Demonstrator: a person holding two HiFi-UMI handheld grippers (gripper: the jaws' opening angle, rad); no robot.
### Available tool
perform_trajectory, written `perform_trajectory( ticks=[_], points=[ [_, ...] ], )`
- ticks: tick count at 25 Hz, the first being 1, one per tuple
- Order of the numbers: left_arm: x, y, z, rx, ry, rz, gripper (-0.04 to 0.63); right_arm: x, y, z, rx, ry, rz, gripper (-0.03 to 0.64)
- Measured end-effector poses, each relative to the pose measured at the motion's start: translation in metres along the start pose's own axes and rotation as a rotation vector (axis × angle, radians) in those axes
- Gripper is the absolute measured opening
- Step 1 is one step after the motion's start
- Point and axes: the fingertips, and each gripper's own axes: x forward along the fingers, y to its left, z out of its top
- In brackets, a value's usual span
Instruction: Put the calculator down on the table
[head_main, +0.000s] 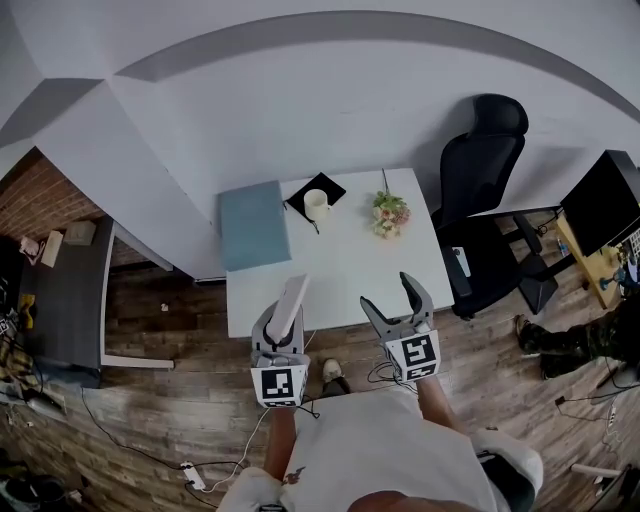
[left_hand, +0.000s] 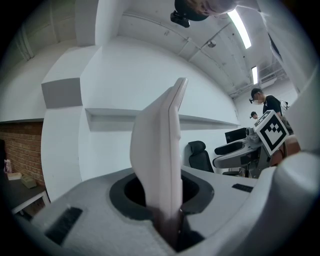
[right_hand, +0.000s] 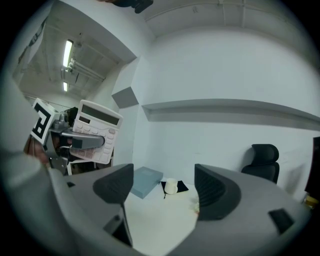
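In the head view my left gripper (head_main: 284, 324) is shut on the lower end of a white calculator (head_main: 294, 298), which sticks out past the near edge of the white table (head_main: 340, 265). Seen from the left gripper view, the calculator (left_hand: 162, 150) stands edge-on, clamped between the jaws of the left gripper (left_hand: 170, 222). My right gripper (head_main: 389, 293) stands open beside it with nothing between its jaws. The right gripper view shows this open gripper (right_hand: 165, 192) above the table (right_hand: 160, 220), and the calculator (right_hand: 97, 131) keys-forward at the left.
On the table lie a blue book (head_main: 253, 225), a cream cup (head_main: 316, 204) on a black mat, and a small bunch of flowers (head_main: 390, 213). A black office chair (head_main: 480, 190) stands at the right. A grey desk (head_main: 65, 300) is at the left.
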Motion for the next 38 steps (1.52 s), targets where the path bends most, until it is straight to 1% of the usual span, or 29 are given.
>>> perform_trajectory(
  ticks=[6, 14, 19, 22, 25, 30, 38],
  points=[
    [0.024, 0.029, -0.008, -0.002, -0.015, -0.026, 0.086, 0.032, 0.002, 0.005, -0.01, 0.012, -0.025, 0.38],
    [0.046, 0.054, -0.018, -0.019, -0.017, -0.055, 0.087, 0.06, 0.002, 0.007, -0.028, 0.029, -0.065, 0.379],
    [0.057, 0.065, -0.018, -0.021, -0.022, -0.066, 0.087, 0.07, 0.0, 0.006, -0.028, 0.04, -0.083, 0.379],
    [0.066, 0.071, -0.017, -0.04, -0.02, -0.069, 0.087, 0.08, -0.002, 0.011, -0.032, 0.035, -0.086, 0.377],
    [0.074, 0.075, -0.019, -0.025, -0.026, -0.077, 0.087, 0.087, -0.006, 0.011, -0.033, 0.038, -0.095, 0.377],
    [0.093, 0.078, -0.023, -0.021, -0.02, -0.083, 0.087, 0.099, -0.02, 0.002, -0.029, 0.049, -0.109, 0.376],
    [0.125, 0.083, -0.035, -0.034, 0.01, -0.081, 0.087, 0.129, -0.038, 0.0, -0.016, 0.064, -0.094, 0.374]
  ],
)
